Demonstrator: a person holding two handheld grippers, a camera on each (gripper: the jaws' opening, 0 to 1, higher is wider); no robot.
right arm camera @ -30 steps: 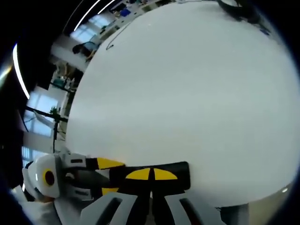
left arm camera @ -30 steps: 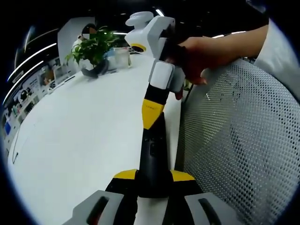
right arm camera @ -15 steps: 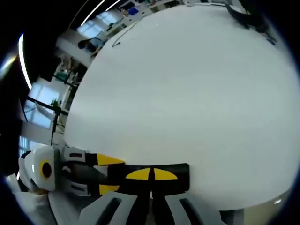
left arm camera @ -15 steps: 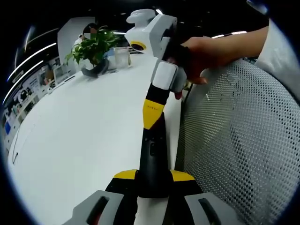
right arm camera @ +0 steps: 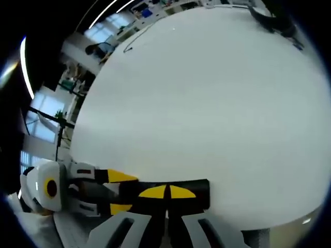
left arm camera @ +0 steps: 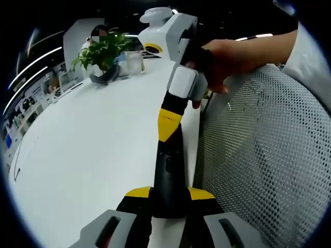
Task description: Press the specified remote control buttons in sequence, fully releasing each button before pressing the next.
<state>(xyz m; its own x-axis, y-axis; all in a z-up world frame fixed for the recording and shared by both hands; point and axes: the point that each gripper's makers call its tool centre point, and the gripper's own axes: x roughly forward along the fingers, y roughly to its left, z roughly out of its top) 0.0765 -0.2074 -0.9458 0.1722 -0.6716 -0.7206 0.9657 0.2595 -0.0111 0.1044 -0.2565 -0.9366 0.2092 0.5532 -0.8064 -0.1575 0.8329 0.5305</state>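
The black remote control is lying lengthwise near the white table's edge, clamped at its near end between the yellow-tipped jaws of the left gripper, which is closing on it from 6 o'clock. The right gripper, held in a person's hand, is reaching down from 12 o'clock with its jaws together, their yellow tip touching the remote's far end. A mesh chair back is standing at 3 o'clock and a potted plant is sitting at 11 o'clock.
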